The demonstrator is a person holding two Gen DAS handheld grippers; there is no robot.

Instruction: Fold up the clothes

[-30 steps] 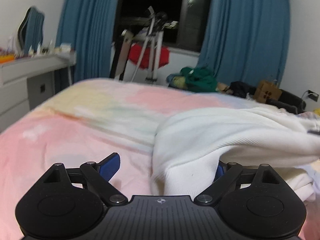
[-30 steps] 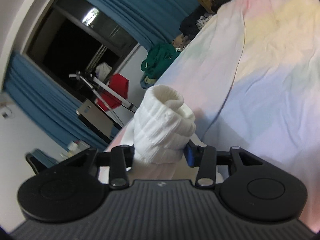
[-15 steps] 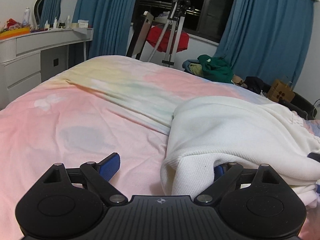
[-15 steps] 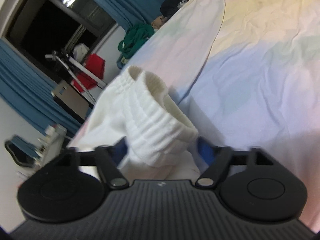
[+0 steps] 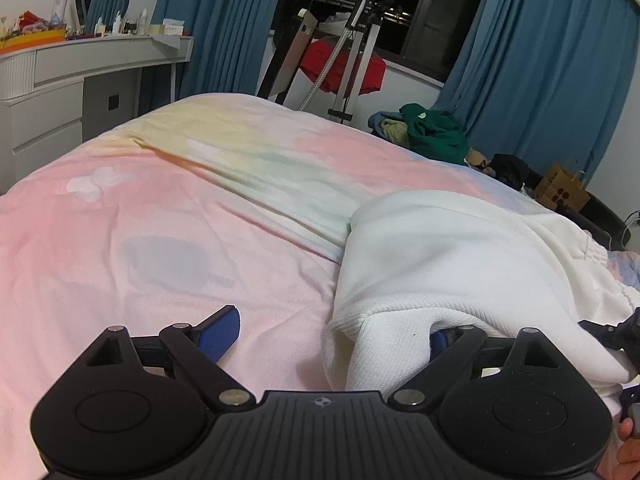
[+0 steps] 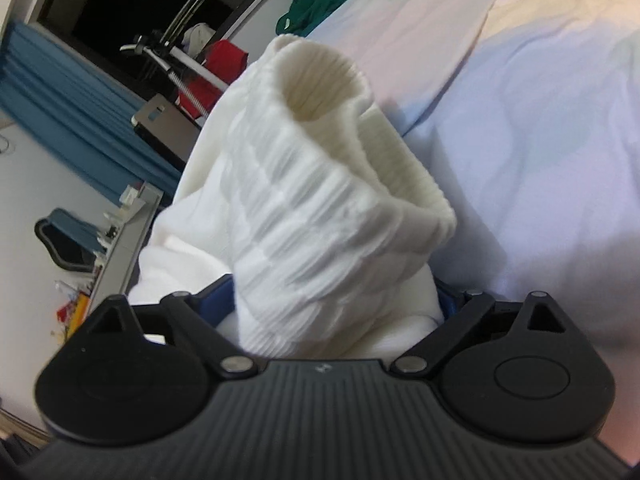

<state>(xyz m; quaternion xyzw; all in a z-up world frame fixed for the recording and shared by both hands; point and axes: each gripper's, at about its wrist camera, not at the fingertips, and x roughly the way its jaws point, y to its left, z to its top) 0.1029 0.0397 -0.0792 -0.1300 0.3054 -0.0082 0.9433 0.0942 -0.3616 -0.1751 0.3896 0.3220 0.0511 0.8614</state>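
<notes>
A white knit garment [image 5: 460,248] lies in a heap on the pastel bed cover [image 5: 160,220]. My left gripper [image 5: 330,334] is open wide and low over the bed. The garment's hem drapes over its right finger, while the left blue pad [image 5: 220,332] is bare. In the right wrist view the ribbed cuff [image 6: 328,120] stands up as an open tube between the jaws of my right gripper [image 6: 332,300]. Those jaws are opening, and the blue pads at both sides stand off the slack cloth. The bed cover [image 6: 540,140] fills the right of that view.
A white dresser [image 5: 60,92] with bottles stands left of the bed. Beyond the far edge are a drying rack with a red cloth [image 5: 344,64], a green clothes pile [image 5: 434,132], a paper bag [image 5: 560,192] and blue curtains. A person's fingers [image 5: 628,440] show at the bottom right.
The right jaws have spread off the ribbed cuff, which has slackened and opened out. The right gripper has sunk toward the bed. The left gripper has rolled slightly and stayed open.
</notes>
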